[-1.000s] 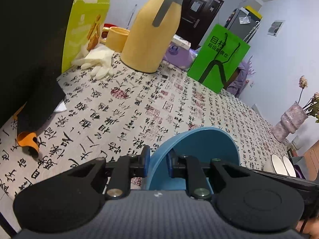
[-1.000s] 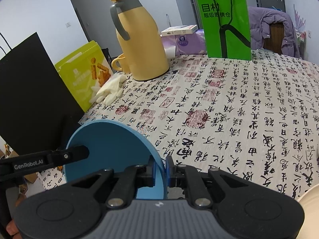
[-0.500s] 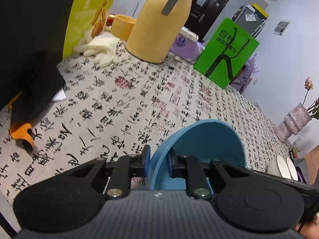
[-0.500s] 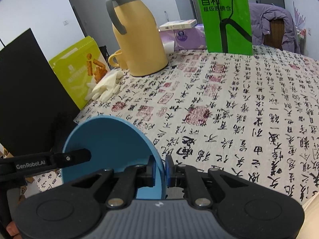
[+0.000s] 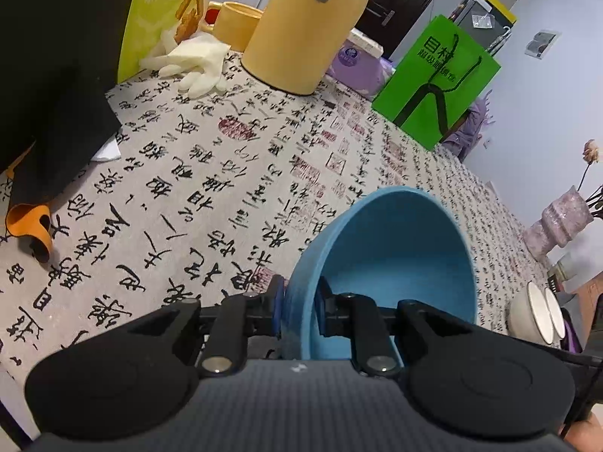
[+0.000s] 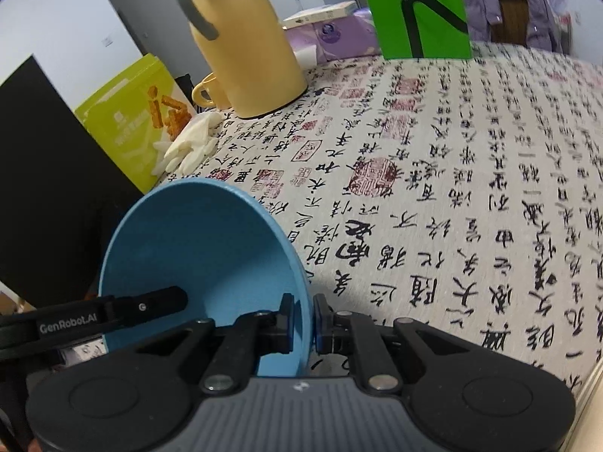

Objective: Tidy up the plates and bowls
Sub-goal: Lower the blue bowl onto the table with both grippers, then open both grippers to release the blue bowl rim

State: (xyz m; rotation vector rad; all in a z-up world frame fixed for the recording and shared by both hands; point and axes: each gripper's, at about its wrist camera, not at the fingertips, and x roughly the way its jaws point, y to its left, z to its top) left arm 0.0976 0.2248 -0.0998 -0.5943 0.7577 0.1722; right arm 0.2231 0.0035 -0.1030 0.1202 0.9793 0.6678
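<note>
1. Left claw (image 5: 297,310) was clamped on the blue bowl's (image 5: 395,263) rim.
2. Right claw (image 6: 301,322) was clamped on the opposite rim of that bowl (image 6: 196,248).
3. Both held the bowl tilted above the bench (image 6: 452,188), near its edge.

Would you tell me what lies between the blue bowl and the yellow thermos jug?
Only bare calligraphy-print tablecloth separates the blue bowl from the yellow thermos jug, in both wrist views.

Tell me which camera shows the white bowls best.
The left wrist view: the white bowls sit at its right edge, on the patterned tablecloth beyond the held blue bowl. The right wrist view shows none of them.
</note>
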